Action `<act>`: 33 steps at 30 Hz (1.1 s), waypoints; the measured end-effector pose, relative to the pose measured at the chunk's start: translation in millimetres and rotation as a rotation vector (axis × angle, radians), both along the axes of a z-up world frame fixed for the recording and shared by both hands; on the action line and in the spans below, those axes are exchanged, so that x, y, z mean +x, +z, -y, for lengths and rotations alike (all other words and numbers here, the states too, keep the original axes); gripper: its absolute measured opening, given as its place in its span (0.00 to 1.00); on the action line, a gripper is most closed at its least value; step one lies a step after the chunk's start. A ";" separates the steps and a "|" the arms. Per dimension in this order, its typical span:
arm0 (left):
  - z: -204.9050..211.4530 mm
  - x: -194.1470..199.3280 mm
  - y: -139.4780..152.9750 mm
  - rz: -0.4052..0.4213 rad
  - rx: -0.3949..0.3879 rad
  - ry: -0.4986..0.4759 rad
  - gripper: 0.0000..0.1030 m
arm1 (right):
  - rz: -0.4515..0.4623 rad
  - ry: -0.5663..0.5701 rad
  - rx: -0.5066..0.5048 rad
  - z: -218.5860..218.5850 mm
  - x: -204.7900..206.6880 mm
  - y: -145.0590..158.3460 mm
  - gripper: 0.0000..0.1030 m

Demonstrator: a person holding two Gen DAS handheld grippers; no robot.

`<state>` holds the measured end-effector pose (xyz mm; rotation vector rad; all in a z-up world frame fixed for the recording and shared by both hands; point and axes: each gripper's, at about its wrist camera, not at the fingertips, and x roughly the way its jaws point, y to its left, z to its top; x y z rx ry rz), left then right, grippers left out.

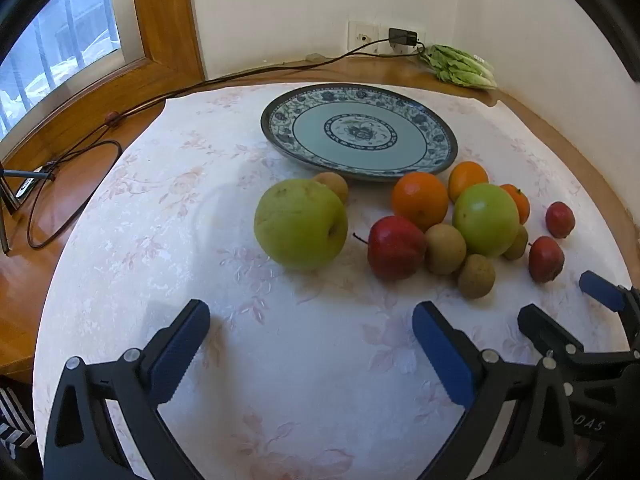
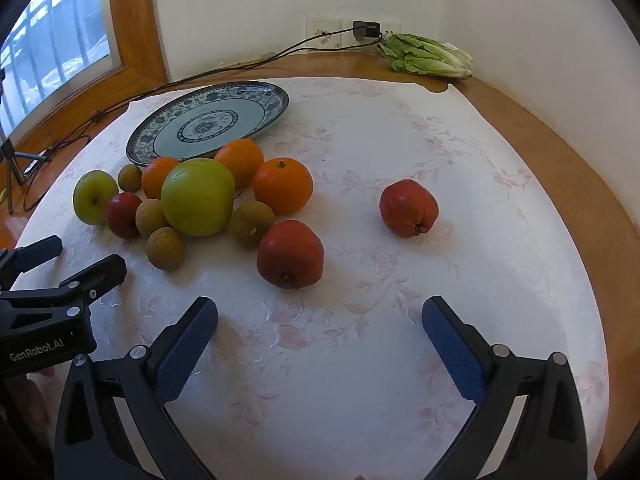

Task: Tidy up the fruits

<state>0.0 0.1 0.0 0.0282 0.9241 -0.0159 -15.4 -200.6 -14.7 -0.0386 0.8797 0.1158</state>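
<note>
Left wrist: floral tablecloth (image 1: 280, 380) covers wooden table (image 1: 80, 184).

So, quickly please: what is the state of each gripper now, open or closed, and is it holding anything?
Left gripper: jaws wide open, holding nothing.
Right gripper: jaws wide open, holding nothing.

hidden: third orange (image 1: 518, 200) partly behind green apple (image 1: 485, 219)
</note>
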 end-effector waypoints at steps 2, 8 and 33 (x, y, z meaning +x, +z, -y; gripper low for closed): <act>-0.2 -0.1 -0.1 -0.002 -0.005 0.003 1.00 | 0.003 0.000 0.000 0.1 -0.3 0.1 1.00; -3.0 -0.1 -0.3 0.002 -0.008 0.001 1.00 | 0.001 -0.001 -0.002 0.0 -0.8 -0.3 1.00; -1.2 -3.4 1.3 0.010 -0.002 0.004 1.00 | 0.010 -0.001 -0.005 0.2 -3.3 -0.9 1.00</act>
